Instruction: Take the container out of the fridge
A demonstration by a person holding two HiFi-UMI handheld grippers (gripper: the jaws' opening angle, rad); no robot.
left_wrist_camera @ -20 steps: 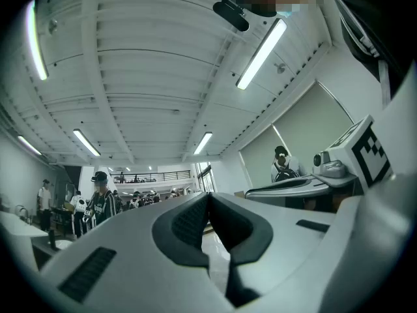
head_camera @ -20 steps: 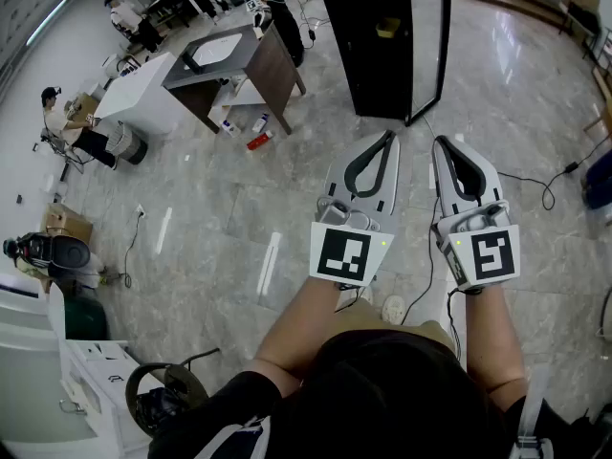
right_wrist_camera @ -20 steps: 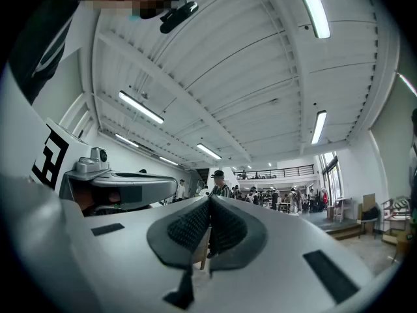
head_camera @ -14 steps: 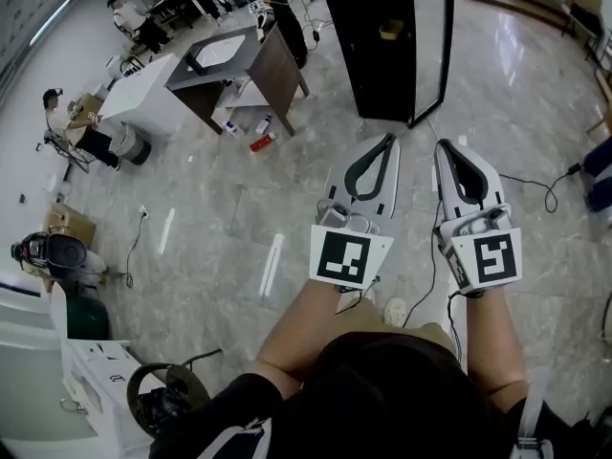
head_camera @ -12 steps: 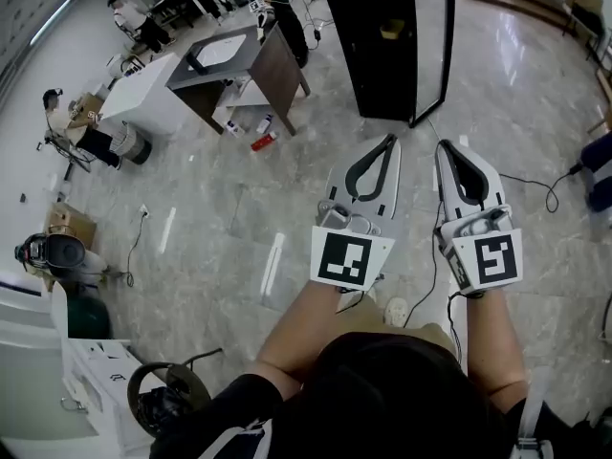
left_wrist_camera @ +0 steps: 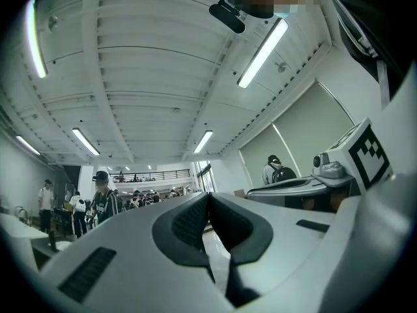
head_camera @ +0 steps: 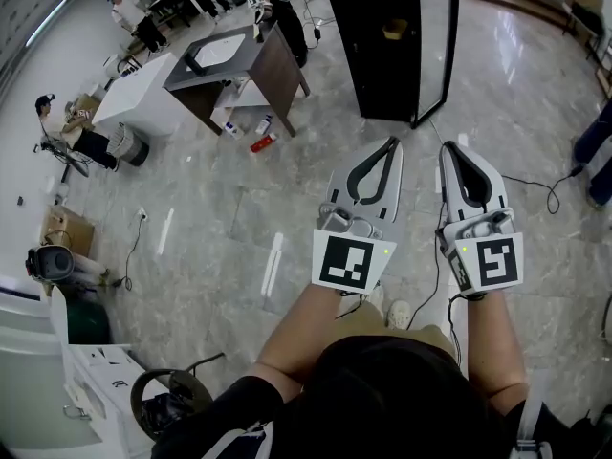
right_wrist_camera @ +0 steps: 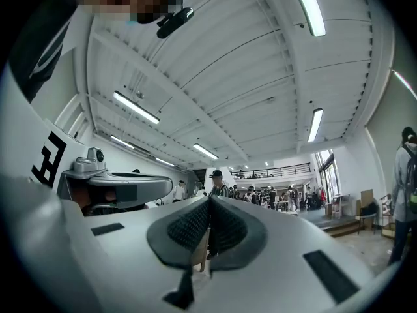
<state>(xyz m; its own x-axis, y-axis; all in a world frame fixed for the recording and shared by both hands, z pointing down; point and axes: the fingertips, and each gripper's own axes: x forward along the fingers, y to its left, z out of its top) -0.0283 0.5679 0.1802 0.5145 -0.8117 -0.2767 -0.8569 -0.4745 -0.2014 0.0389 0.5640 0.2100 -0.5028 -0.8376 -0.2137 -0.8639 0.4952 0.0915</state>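
A black fridge stands on the far side of the floor with its glass door swung open to the right. Inside it, high up, a small yellow container shows. My left gripper and right gripper are held side by side in front of me, well short of the fridge, both pointing towards it. Each is shut with nothing between its pads. In the left gripper view the left gripper has its dark pads pressed together against the ceiling. The right gripper looks the same in the right gripper view.
A dark sink cabinet and a white table stand to the left of the fridge, with bottles on the floor beside them. A black cable runs over the tiles at right. A person's legs are at the right edge.
Both grippers stay shut and side by side, barely shifted in the view. The person at the right edge has stepped further in, and a person at left has moved.
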